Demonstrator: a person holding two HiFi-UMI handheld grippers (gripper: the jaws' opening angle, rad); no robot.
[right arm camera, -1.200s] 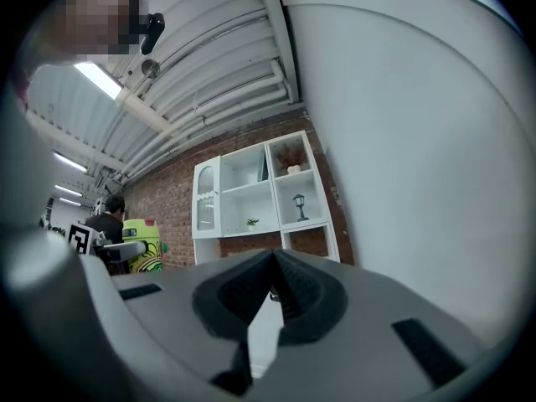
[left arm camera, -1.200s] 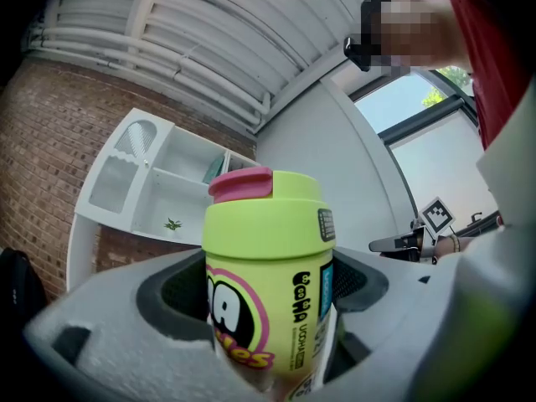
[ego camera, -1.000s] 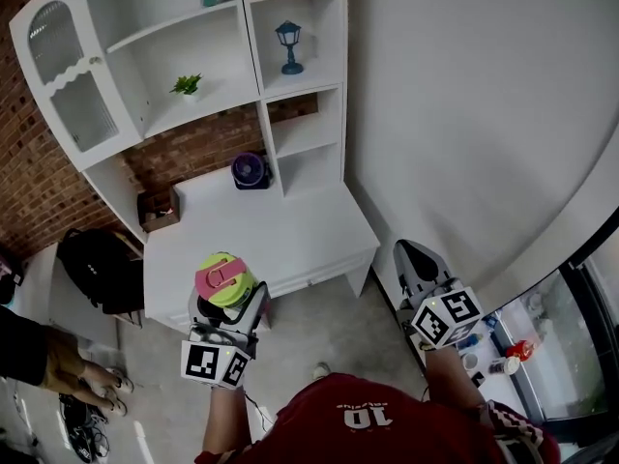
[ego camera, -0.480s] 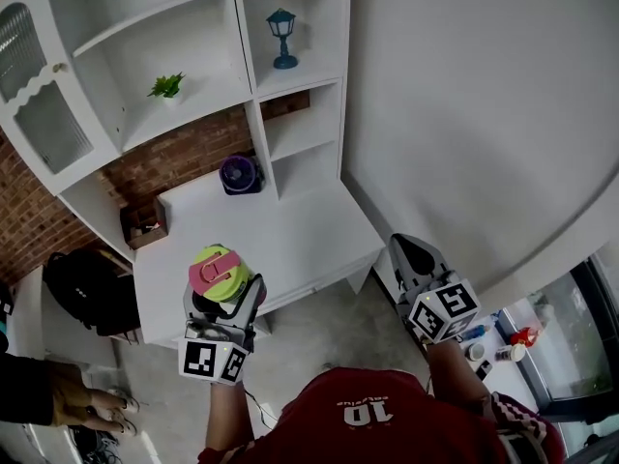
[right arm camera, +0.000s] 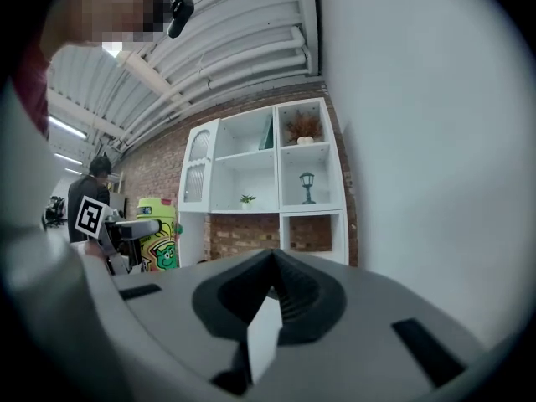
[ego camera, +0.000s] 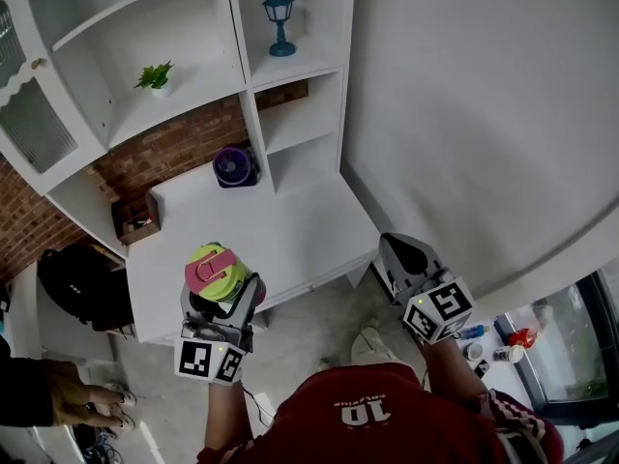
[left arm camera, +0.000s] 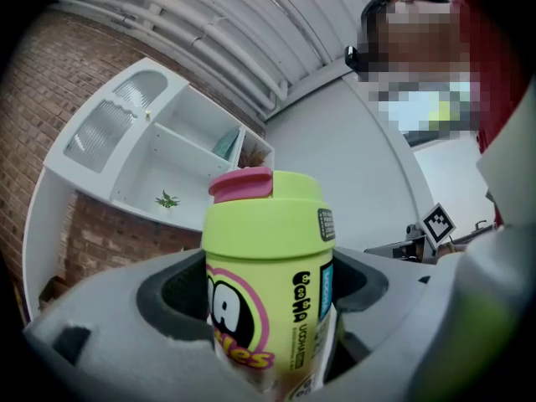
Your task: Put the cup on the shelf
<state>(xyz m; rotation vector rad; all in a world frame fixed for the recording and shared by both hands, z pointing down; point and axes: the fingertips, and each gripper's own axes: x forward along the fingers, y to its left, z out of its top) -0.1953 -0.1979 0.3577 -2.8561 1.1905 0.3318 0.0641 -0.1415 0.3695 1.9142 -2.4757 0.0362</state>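
Note:
A lime-green cup (ego camera: pixel 217 274) with a pink lid stands upright in my left gripper (ego camera: pixel 221 303), whose jaws are shut on its body. In the left gripper view the cup (left arm camera: pixel 268 283) fills the middle between the grey jaws. It hangs over the front edge of the white desk (ego camera: pixel 290 230). The white shelf unit (ego camera: pixel 247 85) stands behind the desk. My right gripper (ego camera: pixel 401 259) is off to the right, near the desk's front right corner, jaws shut on nothing (right arm camera: pixel 270 304). From the right gripper view the cup (right arm camera: pixel 159 233) shows at the left.
On the shelves stand a small green plant (ego camera: pixel 153 75) and a blue lantern (ego camera: pixel 279 22). A purple fan (ego camera: pixel 234 165) and a brown box (ego camera: pixel 135 216) sit at the back of the desk. A black bag (ego camera: pixel 77 283) lies on the floor at left. A white wall (ego camera: pixel 484 114) runs along the right.
The view has drawn closer to the shelf unit. My left gripper still carries the cup, and both grippers have edged forward toward the desk.

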